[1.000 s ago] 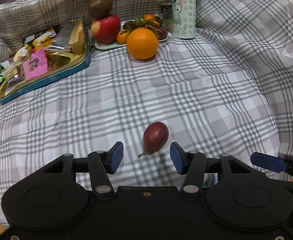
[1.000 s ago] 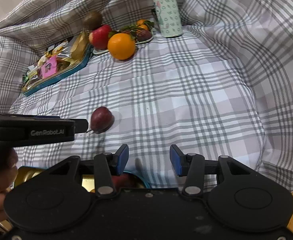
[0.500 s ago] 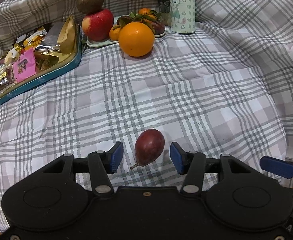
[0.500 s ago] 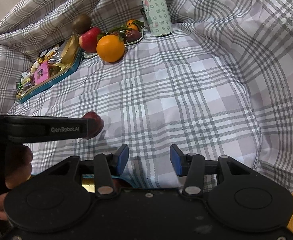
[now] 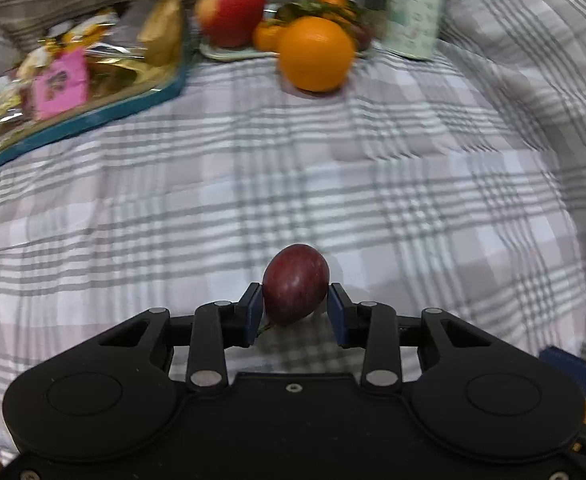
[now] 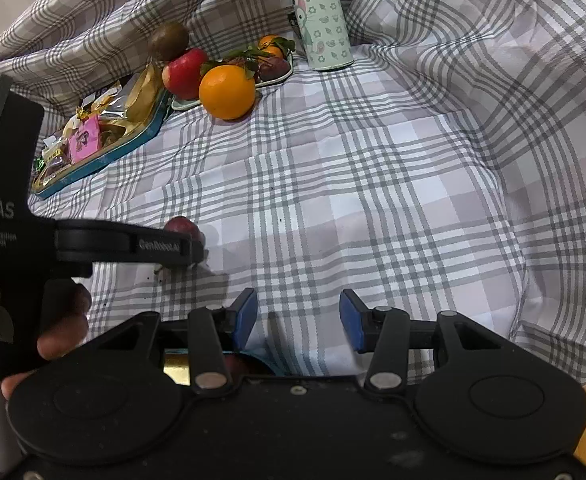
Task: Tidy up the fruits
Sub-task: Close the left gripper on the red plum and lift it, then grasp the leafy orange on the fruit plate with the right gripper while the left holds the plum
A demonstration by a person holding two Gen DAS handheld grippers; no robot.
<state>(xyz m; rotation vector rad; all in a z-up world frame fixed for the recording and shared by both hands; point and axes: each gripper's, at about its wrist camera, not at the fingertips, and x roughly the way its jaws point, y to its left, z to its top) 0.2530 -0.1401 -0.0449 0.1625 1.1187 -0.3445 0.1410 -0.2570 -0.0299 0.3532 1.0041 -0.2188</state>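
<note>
- The left gripper has its blue pads pressed on either flank of a dark red, egg-shaped fruit, seen from the left wrist camera; the grip is narrow and appears settled.
- The fruit sits low on the plaid-covered counter, directly ahead of the gripper's fingers, its long axis running roughly away from the camera with the thin stalk end pointing back toward the gripper body.
- From the right wrist view the same fruit shows only partly, above the black bar of the left gripper, held by a hand at the frame's left edge.
- The right gripper hangs over bare cloth with its jaws partly apart and nothing between them.
- The pale plate of small fruits, flanked by an orange and a red apple, lies well apart at the far side, straight ahead of the left gripper; the carry would likely run that way.
</note>
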